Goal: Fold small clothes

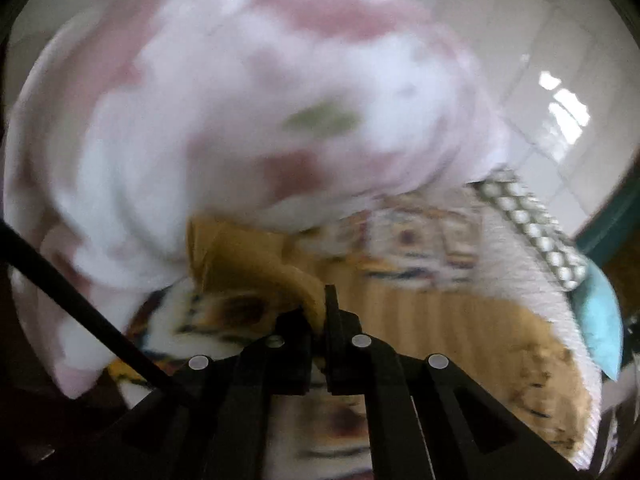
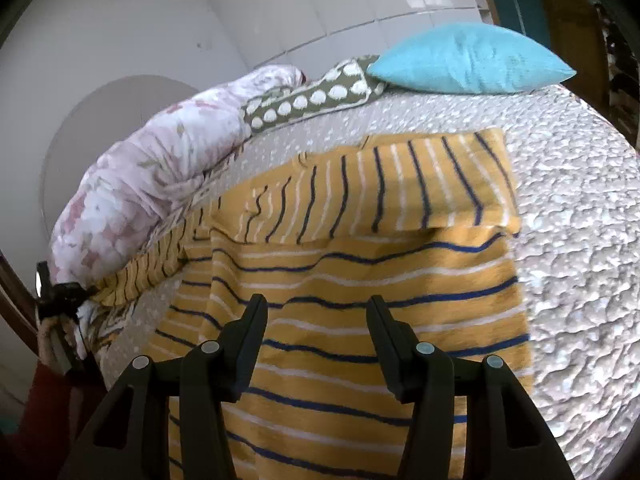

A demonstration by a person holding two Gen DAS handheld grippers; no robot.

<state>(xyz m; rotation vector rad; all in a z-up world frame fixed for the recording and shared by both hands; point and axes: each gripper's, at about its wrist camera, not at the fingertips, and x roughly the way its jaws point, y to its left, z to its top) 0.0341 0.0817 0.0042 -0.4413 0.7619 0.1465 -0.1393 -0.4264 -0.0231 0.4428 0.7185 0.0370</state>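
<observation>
A yellow garment with blue and white stripes (image 2: pixel 360 288) lies on the white textured bed cover (image 2: pixel 580 216). Its right sleeve is folded across the top. Its left sleeve stretches out to the far left. My left gripper (image 1: pixel 320 312) is shut on a fold of that yellow cloth (image 1: pixel 248 264); it also shows as a small dark shape at the left edge of the right wrist view (image 2: pixel 64 292). My right gripper (image 2: pixel 316 308) is open and empty, just above the garment's body.
A pink and white floral duvet (image 2: pixel 152 184) is bunched along the bed's far left side and fills the left wrist view (image 1: pixel 248 112). A green dotted pillow (image 2: pixel 312 98) and a turquoise cushion (image 2: pixel 468 60) lie at the head of the bed.
</observation>
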